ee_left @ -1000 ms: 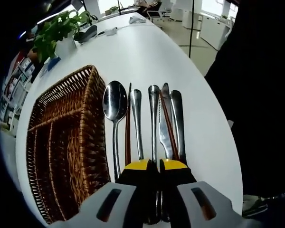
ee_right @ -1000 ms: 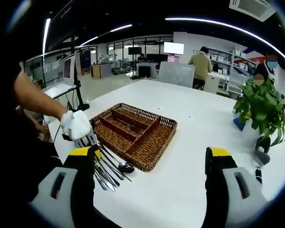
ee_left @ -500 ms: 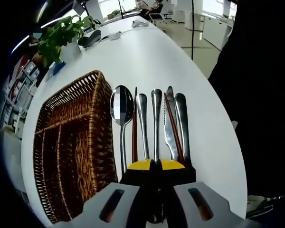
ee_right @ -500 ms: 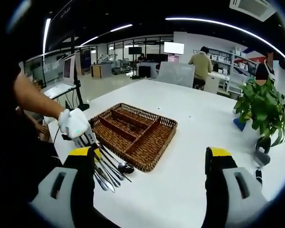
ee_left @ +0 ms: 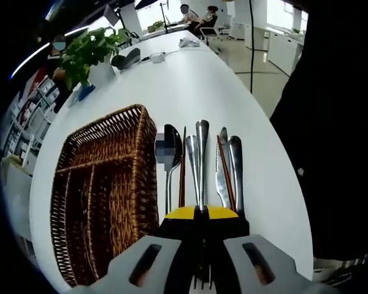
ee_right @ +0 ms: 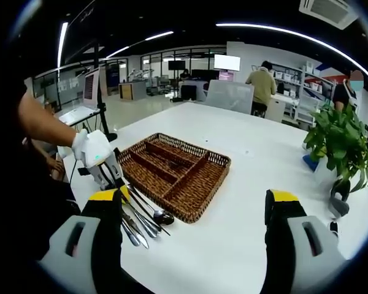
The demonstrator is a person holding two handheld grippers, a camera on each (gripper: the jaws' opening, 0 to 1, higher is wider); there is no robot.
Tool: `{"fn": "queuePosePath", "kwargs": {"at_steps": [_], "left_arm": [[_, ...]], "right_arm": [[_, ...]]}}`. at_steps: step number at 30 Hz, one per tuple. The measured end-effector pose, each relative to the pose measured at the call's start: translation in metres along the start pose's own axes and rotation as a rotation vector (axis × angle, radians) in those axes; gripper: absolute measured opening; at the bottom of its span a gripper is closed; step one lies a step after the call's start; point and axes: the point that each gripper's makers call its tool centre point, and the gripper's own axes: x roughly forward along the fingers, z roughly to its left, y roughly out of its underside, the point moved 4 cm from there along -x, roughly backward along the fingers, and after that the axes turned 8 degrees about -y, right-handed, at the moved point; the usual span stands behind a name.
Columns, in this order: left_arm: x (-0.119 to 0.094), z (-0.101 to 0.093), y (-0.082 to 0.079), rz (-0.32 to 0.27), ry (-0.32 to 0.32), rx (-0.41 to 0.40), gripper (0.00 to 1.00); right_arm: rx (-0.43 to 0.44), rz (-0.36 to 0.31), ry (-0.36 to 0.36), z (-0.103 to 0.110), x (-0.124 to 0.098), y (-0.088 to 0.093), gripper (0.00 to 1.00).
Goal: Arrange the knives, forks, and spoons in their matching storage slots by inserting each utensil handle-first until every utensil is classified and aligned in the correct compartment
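The cutlery lies in a row on the white table (ee_left: 190, 79), just beside the long side of the wicker tray (ee_left: 104, 202). In the left gripper view the row reads, from the tray outward: a spoon (ee_left: 169, 160), a thin brown stick (ee_left: 182, 177), two steel handles, one of them a fork (ee_left: 200, 160), then a serrated knife (ee_left: 221, 177) with another brown stick across it, and one more steel handle (ee_left: 236, 168) at the far side. The left gripper (ee_left: 201, 214) has its yellow-tipped jaws pressed together on the fork, whose handle runs forward between them and whose tines show below the tips. The tray is divided into long slots with one cross slot at its end.

In the right gripper view the right gripper (ee_right: 193, 205) hangs above the table with its jaws wide apart and nothing between them. The tray sits ahead, the cutlery (ee_right: 144, 223) at its near side, and a gloved hand (ee_right: 91, 147) holds the left gripper over it. A potted plant (ee_right: 337, 144) stands at the table's far edge.
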Motion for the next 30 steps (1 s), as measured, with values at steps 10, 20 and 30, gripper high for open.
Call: {"fn": "queuePosePath", "kwargs": {"at_steps": [10, 20, 30], "left_arm": [[-0.017, 0.003, 0.001, 0.017, -0.032, -0.008, 0.01], [-0.041, 0.009, 0.008, 0.015, -0.061, -0.057, 0.01], [-0.075, 0.026, 0.013, -0.008, -0.102, -0.120, 0.01]], "right_arm": [[-0.007, 0.014, -0.014, 0.002, 0.004, -0.003, 1.00], [-0.014, 0.013, -0.028, 0.005, 0.008, -0.006, 1.00], [-0.012, 0.024, -0.037, 0.008, 0.010, -0.005, 1.00]]}}
